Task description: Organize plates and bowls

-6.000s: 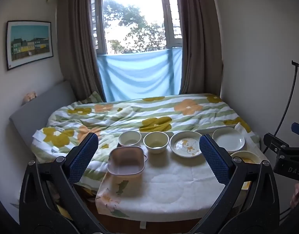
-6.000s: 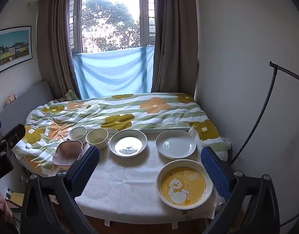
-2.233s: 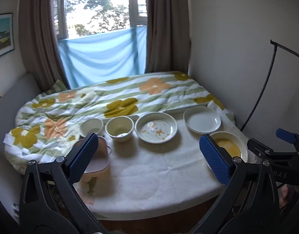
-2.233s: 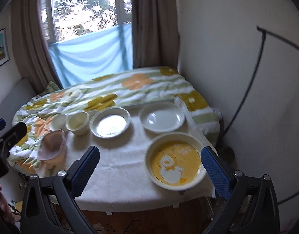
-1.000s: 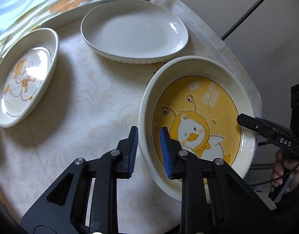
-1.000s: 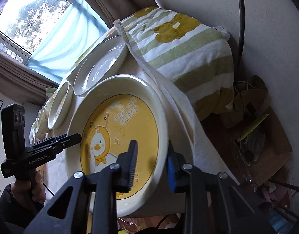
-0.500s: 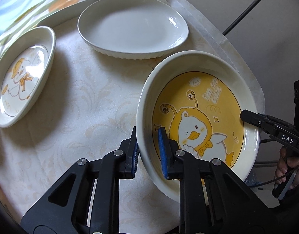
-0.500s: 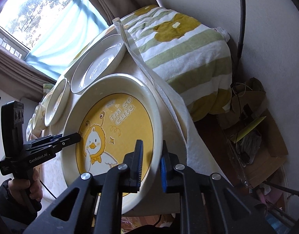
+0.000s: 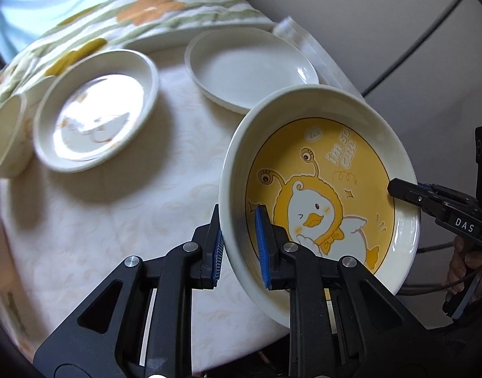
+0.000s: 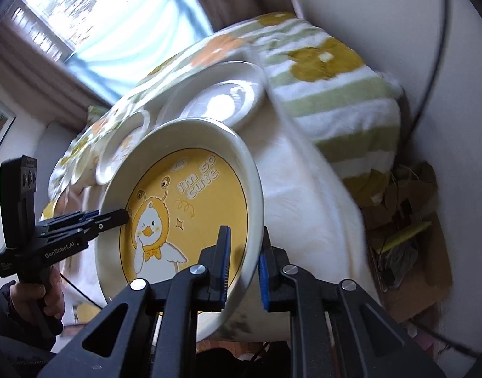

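A large yellow duck plate (image 9: pixel 322 189) with a white rim is held up off the round table (image 9: pixel 146 208), tilted. My left gripper (image 9: pixel 239 245) is shut on its left rim. My right gripper (image 10: pixel 242 260) is shut on the opposite rim of the duck plate (image 10: pixel 184 195). A plain white plate (image 9: pixel 250 66) lies behind it on the table, a white duck-print dish (image 9: pixel 96 116) to its left, and a small cream bowl (image 9: pixel 4 138) at the far left edge.
A flowered bed cover (image 10: pixel 329 72) lies right behind the table. The wall (image 9: pixel 382 15) and a black cable (image 9: pixel 423 34) are close on the right. Boxes and clutter (image 10: pixel 404 220) sit on the floor below the table's right side.
Both grippers have lifted the duck plate off the table and tilted it. The views have swung, so the other dishes now show further back and blurred.
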`<state>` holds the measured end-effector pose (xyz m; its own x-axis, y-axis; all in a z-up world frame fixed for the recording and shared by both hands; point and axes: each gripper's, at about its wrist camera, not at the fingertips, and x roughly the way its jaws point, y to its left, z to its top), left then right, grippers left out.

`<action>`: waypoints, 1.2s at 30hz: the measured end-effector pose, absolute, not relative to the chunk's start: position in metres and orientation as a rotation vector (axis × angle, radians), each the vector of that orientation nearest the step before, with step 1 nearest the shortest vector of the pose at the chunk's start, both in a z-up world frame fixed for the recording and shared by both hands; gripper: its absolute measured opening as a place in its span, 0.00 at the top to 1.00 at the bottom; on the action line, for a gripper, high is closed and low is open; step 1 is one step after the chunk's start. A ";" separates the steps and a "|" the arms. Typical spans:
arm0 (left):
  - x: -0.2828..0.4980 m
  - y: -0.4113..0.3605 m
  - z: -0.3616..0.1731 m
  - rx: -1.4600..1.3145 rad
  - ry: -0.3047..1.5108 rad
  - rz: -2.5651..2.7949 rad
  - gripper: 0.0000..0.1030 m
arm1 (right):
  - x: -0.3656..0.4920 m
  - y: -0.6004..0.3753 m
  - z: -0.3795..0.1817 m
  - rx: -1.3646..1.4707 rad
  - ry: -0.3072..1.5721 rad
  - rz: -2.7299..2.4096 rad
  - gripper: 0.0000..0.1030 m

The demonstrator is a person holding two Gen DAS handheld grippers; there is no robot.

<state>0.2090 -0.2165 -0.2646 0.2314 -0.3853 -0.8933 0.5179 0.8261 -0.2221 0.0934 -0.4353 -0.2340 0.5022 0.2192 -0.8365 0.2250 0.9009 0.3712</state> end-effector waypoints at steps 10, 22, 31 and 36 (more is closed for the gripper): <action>0.198 -0.099 -0.231 0.008 1.128 -0.411 0.84 | 0.148 -0.343 -0.215 0.345 1.075 0.225 0.86; 0.196 0.038 -0.280 -0.111 1.231 -0.262 0.84 | 0.196 -0.219 -0.268 0.278 1.216 0.357 0.86; 0.200 0.075 -0.309 -0.110 1.233 -0.263 0.84 | 0.200 -0.184 -0.294 0.260 1.225 0.360 0.86; 0.201 0.078 -0.319 -0.101 1.231 -0.286 0.84 | 0.199 -0.185 -0.301 0.248 1.224 0.343 0.86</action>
<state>0.2006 0.0784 -0.3185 0.3029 -0.2699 -0.9140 0.1612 0.9597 -0.2300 0.1987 -0.1851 -0.3006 0.2992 0.3867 -0.8723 -0.1231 0.9222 0.3666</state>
